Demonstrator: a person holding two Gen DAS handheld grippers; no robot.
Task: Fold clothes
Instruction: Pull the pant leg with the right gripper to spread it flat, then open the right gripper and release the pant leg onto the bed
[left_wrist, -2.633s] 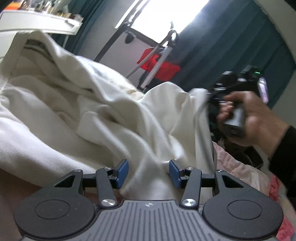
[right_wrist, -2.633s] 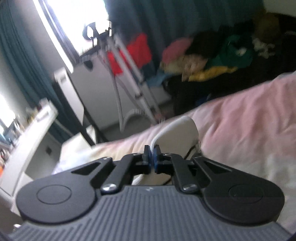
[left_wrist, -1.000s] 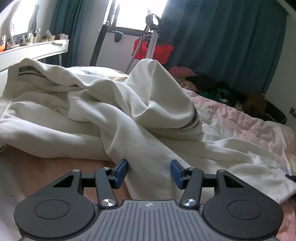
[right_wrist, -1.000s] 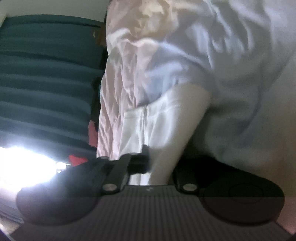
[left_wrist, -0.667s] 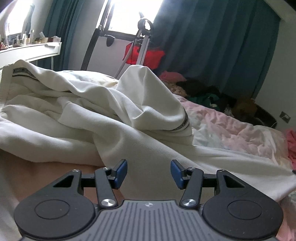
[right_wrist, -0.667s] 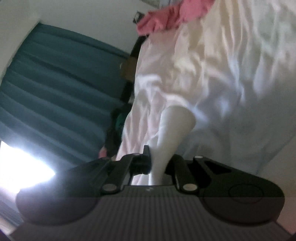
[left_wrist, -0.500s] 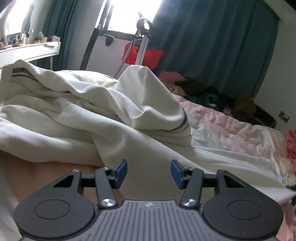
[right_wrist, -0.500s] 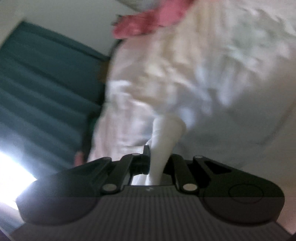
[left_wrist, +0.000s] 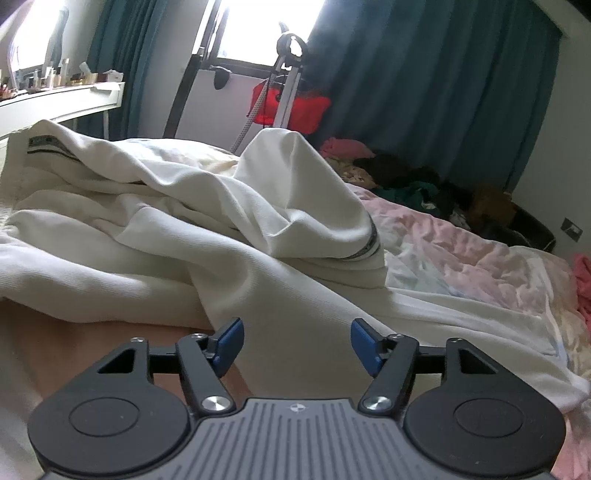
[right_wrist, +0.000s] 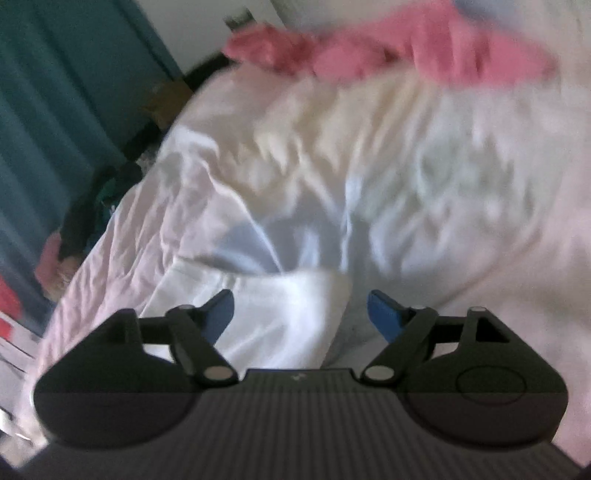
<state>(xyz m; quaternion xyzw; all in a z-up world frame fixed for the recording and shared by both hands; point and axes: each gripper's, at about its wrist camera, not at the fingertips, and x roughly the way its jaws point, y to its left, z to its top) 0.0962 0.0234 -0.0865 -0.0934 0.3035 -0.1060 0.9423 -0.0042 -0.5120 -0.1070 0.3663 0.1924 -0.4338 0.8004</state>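
Observation:
A cream white garment (left_wrist: 207, 221) with a dark striped band lies rumpled across the bed. Low over its near fold, my left gripper (left_wrist: 295, 341) is open, with cloth lying between the blue pads but not pinched. In the blurred right wrist view, an end of the white garment (right_wrist: 273, 314) lies flat on the pale sheet. My right gripper (right_wrist: 301, 314) stands open just above that end, its jaws wide apart.
The bed has a crumpled pink and white sheet (left_wrist: 480, 258). A pink cloth (right_wrist: 388, 48) lies at the bed's far edge. A drying rack with a red item (left_wrist: 288, 99), teal curtains, a pile of clothes (left_wrist: 413, 184) and a white shelf (left_wrist: 62, 99) stand beyond.
My right gripper has opened and let go of the white garment's end, which now lies on the sheet. The left gripper has stayed open and has barely shifted.

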